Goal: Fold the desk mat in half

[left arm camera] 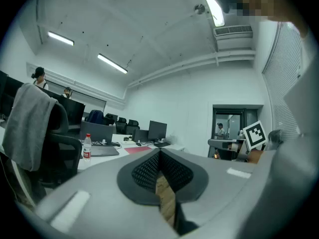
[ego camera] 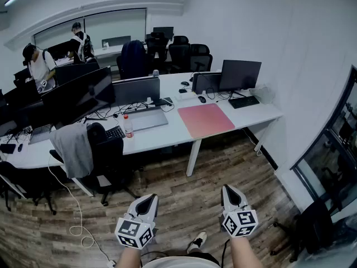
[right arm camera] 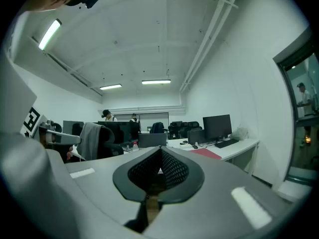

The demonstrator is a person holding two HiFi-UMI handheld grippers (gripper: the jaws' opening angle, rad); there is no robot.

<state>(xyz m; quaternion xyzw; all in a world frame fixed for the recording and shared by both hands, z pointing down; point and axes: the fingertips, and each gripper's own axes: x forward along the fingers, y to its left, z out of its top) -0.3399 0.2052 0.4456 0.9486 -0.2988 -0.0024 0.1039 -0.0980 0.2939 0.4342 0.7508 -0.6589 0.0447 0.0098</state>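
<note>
Reach came first: left tongs (ego camera: 148,199) and right tongs (ego camera: 229,190) hung clenched, empty, well apart from the pink desk mat (ego camera: 206,120); stepping closer, then opening at one edge, seemed best.

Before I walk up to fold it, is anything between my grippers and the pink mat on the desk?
Nothing visible does. Only bare floor lies between the left gripper, the right gripper and the pink mat, whose top is clear. The chair draped in grey stands off to the left.
</note>
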